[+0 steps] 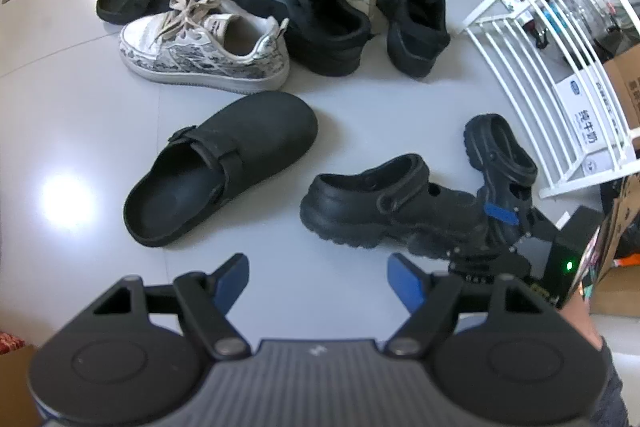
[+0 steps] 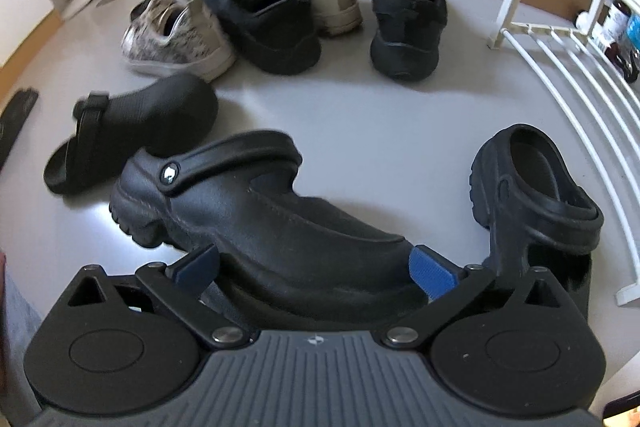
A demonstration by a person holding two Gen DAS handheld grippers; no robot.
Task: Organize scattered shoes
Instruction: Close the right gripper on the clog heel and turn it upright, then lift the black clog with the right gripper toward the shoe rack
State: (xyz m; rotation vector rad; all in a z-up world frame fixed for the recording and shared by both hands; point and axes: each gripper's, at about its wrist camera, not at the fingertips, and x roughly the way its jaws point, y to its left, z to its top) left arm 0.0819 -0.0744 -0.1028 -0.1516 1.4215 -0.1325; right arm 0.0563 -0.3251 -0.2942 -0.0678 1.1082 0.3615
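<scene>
Right hand-held gripper (image 2: 316, 269): jaws spread wide, straddling toe of black rubber clog (image 2: 256, 211), not clamped. Left hand-held gripper (image 1: 318, 277): wide, nothing held, above floor (image 1: 360, 115). Matching clog (image 2: 532, 187) tilted at 3 o'clock, beside white rack (image 2: 580, 79). Sneakers (image 2: 176, 31) clustered at 12 o'clock.

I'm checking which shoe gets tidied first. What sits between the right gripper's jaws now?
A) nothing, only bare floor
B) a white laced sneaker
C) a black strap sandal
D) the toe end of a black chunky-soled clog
D: in the right wrist view the right gripper has its jaws spread on either side of the toe end of the black clog, not visibly clamped on it.
</scene>
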